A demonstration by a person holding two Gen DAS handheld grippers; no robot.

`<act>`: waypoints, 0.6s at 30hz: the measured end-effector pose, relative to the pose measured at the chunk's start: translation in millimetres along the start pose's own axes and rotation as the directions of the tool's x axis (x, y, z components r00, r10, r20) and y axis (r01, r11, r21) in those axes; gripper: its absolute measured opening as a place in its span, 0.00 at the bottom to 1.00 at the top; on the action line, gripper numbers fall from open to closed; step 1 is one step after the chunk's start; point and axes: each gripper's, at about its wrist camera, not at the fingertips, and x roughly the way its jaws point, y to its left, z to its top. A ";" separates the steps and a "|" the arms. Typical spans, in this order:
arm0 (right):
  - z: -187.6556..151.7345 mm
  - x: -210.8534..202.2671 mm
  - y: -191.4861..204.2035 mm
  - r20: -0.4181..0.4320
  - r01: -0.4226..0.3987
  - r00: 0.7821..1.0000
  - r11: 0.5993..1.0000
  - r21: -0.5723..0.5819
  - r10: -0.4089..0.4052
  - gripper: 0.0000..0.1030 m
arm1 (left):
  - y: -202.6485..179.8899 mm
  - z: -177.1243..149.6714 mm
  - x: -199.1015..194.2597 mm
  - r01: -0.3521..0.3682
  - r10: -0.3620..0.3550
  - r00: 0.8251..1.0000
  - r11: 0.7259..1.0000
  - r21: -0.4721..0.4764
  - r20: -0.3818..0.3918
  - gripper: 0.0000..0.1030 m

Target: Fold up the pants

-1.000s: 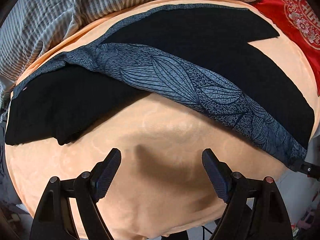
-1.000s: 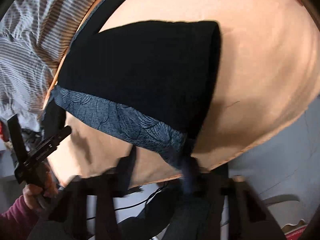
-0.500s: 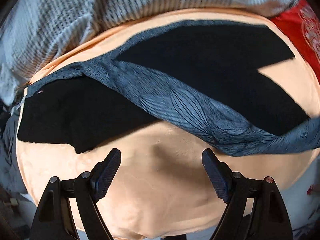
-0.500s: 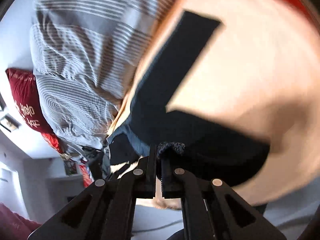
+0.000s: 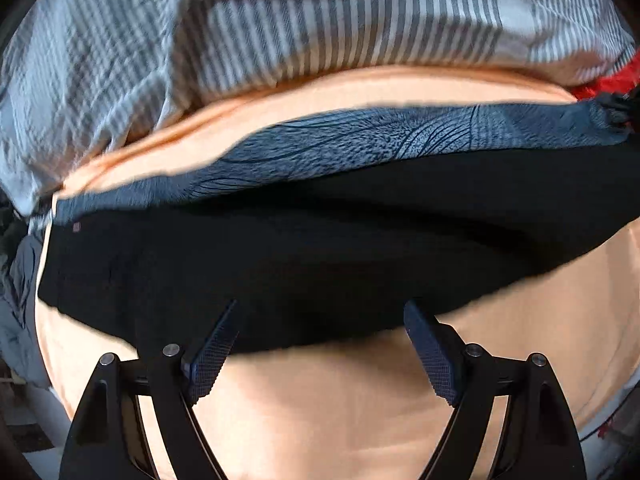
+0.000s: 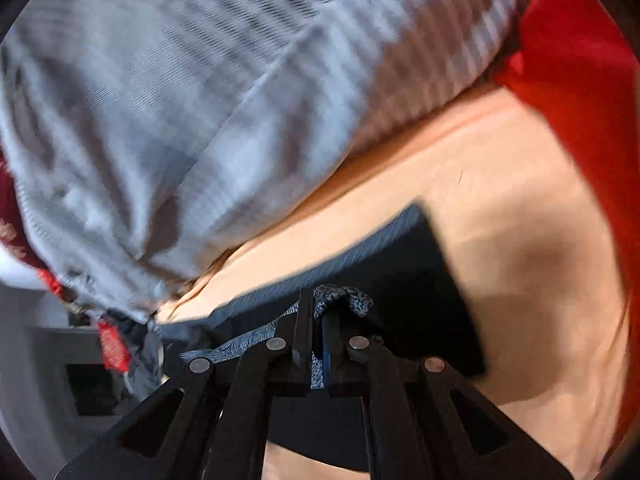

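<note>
Black pants (image 5: pixel 320 252) with a blue leaf-patterned side stripe (image 5: pixel 360 140) lie across the orange bed sheet (image 5: pixel 320 400), one leg folded over the other. My left gripper (image 5: pixel 320 332) hangs open just above the near edge of the black fabric, with nothing between its fingers. My right gripper (image 6: pixel 316 320) is shut on a bunched piece of the patterned stripe (image 6: pixel 344 300) and holds the pants (image 6: pixel 420 272) up by it above the sheet (image 6: pixel 520 220). At the far right of the left wrist view the stripe ends at the right gripper (image 5: pixel 618 110).
A grey-and-white striped duvet (image 5: pixel 280 28) is heaped along the far side of the bed (image 6: pixel 160 100). A red pillow (image 6: pixel 580 60) lies at the right. Past the bed's left edge there are dark clothes and furniture (image 6: pixel 88 380).
My right gripper has carried the stripe end a long way across the bed, so the far leg now lies folded over the near one. My left gripper has moved forward to the black fabric's edge.
</note>
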 end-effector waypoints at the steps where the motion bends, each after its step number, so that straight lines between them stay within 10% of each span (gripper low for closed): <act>1: 10.7 10.9 -6.6 -0.011 0.024 1.000 1.000 0.018 -0.023 0.04 | -0.9 8.8 2.4 -0.004 0.004 1.000 1.000 -0.004 0.010 0.82; 10: 33.5 54.4 -35.1 -0.090 0.172 0.983 0.979 0.105 -0.163 0.06 | 1.6 56.6 37.3 -0.067 0.067 0.998 0.996 -0.058 0.006 0.82; 13: 31.8 45.8 -25.4 -0.087 0.173 0.982 0.982 0.077 -0.166 0.22 | 6.7 60.5 45.9 -0.069 0.069 0.998 0.996 -0.057 -0.013 0.82; 16: 28.3 36.2 -15.2 -0.067 0.167 0.984 0.984 0.055 -0.163 0.73 | 3.7 65.1 57.5 -0.079 0.078 0.997 0.996 -0.035 -0.023 0.82; 18: 26.4 22.4 -12.1 -0.009 0.201 0.980 0.978 0.064 -0.201 0.82 | 0.7 69.4 64.3 -0.090 0.089 0.996 0.996 -0.026 -0.020 0.82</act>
